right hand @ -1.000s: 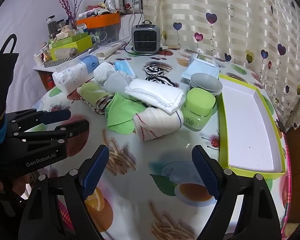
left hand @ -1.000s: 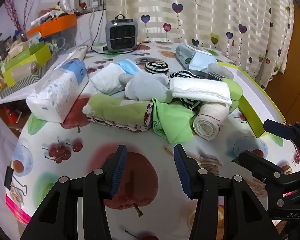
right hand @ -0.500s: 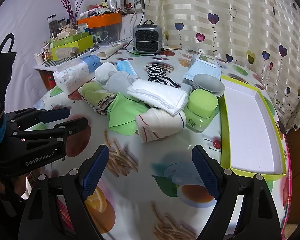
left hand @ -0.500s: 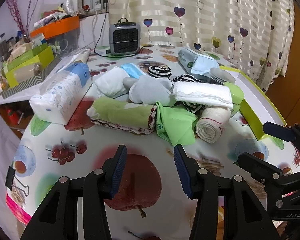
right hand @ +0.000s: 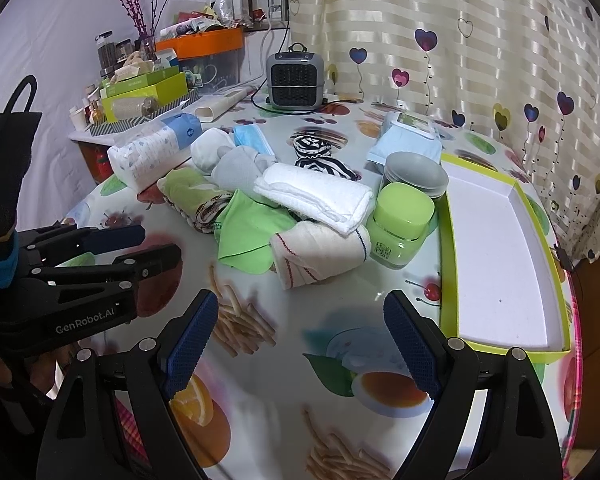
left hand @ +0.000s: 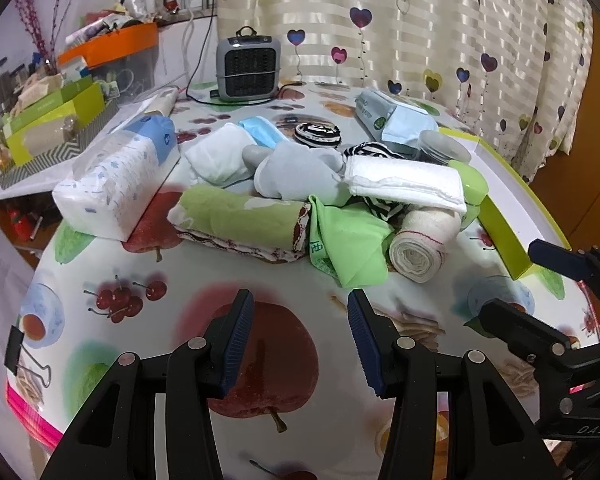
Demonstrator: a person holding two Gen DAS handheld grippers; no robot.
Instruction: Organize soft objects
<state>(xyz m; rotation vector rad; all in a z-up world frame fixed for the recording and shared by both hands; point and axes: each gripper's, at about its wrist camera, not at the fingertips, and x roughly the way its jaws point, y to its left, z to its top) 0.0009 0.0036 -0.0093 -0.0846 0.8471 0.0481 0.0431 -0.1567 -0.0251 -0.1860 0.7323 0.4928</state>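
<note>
A pile of soft things lies mid-table: a rolled cream towel (left hand: 422, 246) (right hand: 320, 254), a green cloth (left hand: 350, 244) (right hand: 252, 232), a folded white towel (left hand: 406, 188) (right hand: 316, 198), a green patterned roll (left hand: 240, 220), grey socks (left hand: 296, 172) and striped fabric (right hand: 320, 158). An empty white tray with a lime rim (right hand: 500, 248) stands to the right. My left gripper (left hand: 300, 340) is open and empty, short of the pile. My right gripper (right hand: 300, 344) is open wide and empty, in front of the rolled towel.
A lime jar (right hand: 402, 222) and stacked grey bowls (right hand: 416, 170) stand beside the tray. A tissue pack (left hand: 112, 188), face masks (left hand: 400, 128) and a small heater (left hand: 248, 66) sit farther back. Cluttered boxes (left hand: 52, 120) line the left side.
Both grippers have eased slightly closer to the pile and a little higher. Their jaws stay as open as before. Nothing on the table has moved.
</note>
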